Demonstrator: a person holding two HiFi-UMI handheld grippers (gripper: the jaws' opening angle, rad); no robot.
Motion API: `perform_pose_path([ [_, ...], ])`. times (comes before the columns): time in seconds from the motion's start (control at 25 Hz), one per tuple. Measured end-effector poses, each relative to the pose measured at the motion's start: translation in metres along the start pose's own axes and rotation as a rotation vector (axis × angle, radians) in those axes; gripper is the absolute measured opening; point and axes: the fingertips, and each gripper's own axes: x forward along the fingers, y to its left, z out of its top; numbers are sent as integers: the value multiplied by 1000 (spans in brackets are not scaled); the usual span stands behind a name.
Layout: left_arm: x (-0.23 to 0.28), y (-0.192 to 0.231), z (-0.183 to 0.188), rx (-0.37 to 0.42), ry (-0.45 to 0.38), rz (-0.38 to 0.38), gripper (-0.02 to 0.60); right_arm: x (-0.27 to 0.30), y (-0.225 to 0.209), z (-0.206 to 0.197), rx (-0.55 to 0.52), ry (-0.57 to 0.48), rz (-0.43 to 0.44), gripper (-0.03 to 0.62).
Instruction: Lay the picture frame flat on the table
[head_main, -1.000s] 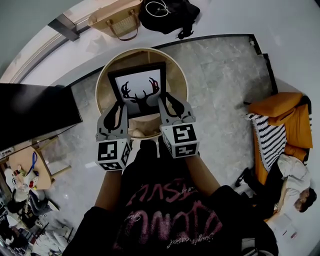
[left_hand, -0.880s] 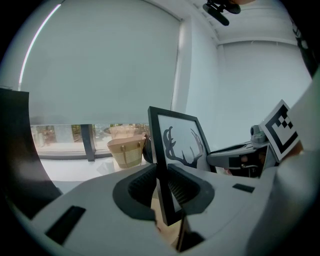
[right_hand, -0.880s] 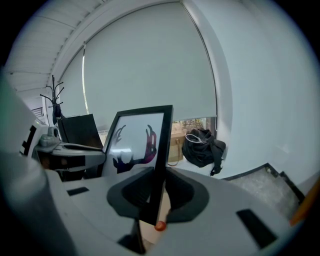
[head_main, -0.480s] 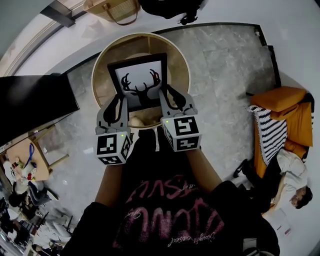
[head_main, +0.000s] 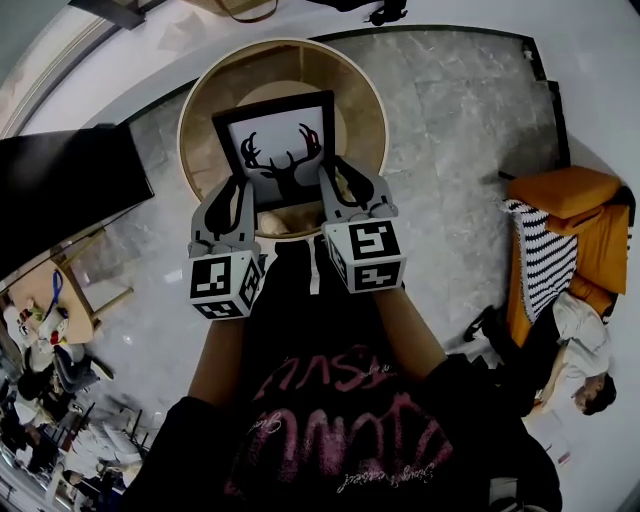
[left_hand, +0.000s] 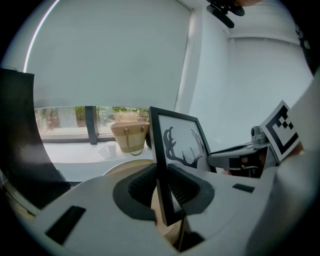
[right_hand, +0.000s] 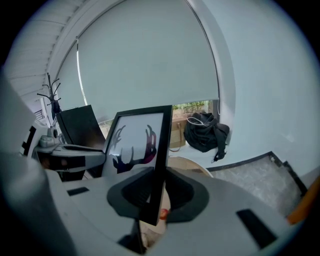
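Picture frame (head_main: 276, 150): black border, white print, dark antlers, over the table (head_main: 368, 105).
Left gripper (left_hand: 161, 187): jaws pinch left edge.
Right gripper (right_hand: 155, 192): jaws pinch right edge.

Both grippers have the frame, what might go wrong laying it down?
The left gripper and right gripper each pinch only a thin side edge of the picture frame; uneven tilting might twist it loose. A small reddish thing seems to lie on the round table beneath, where the frame might land.
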Motion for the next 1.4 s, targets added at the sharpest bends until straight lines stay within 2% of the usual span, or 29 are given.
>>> perform_pose_path([
  [1.4, 56, 6, -146, -129, 233, 20, 74, 66, -24, -136, 56, 259, 50, 81],
])
